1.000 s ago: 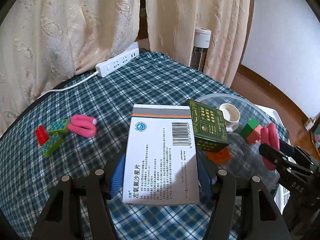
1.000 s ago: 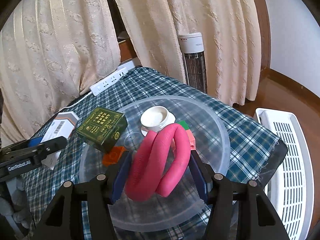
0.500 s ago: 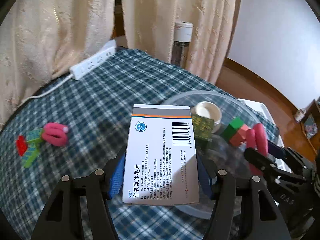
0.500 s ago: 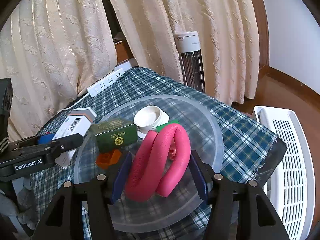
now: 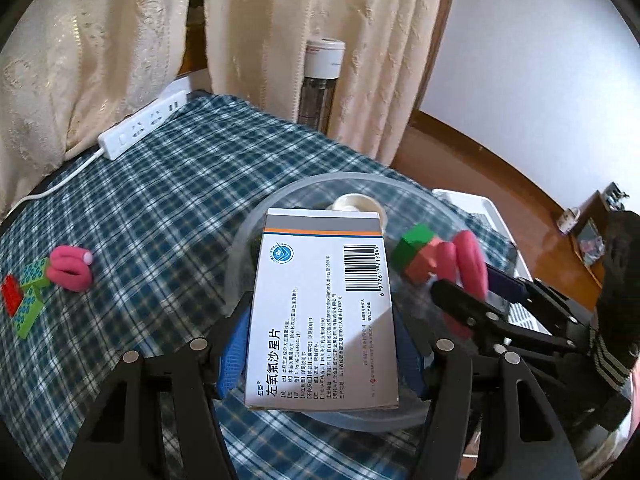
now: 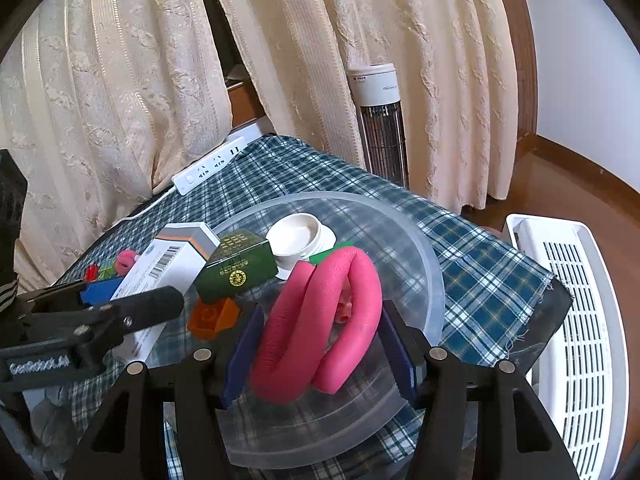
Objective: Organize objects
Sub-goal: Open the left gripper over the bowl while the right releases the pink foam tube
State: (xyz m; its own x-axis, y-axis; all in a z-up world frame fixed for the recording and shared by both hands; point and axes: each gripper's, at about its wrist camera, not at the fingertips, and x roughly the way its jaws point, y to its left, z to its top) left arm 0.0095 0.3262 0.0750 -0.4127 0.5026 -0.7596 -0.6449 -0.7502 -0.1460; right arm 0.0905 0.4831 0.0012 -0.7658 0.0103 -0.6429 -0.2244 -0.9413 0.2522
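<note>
My left gripper (image 5: 320, 344) is shut on a white medicine box (image 5: 324, 312) and holds it over the left part of the clear round tray (image 5: 240, 248). My right gripper (image 6: 320, 344) is shut on a bent pink foam tube (image 6: 320, 320) above the tray's (image 6: 432, 272) near side. In the tray lie a dark green box (image 6: 236, 270), a white cup on a saucer (image 6: 298, 238), an orange brick (image 6: 212, 316) and green and salmon blocks (image 5: 416, 252). The medicine box also shows in the right wrist view (image 6: 168, 264).
On the plaid cloth (image 5: 160, 208) to the left lie a small pink foam piece (image 5: 70, 268) and red and green bricks (image 5: 22, 296). A white power strip (image 5: 140, 130) lies at the back edge. A tower heater (image 6: 380, 120) and a white rack (image 6: 576, 320) stand beyond the table.
My left gripper has carried the medicine box rightward from over the cloth to over the tray. My right gripper has kept the pink tube over the tray and moved slightly.
</note>
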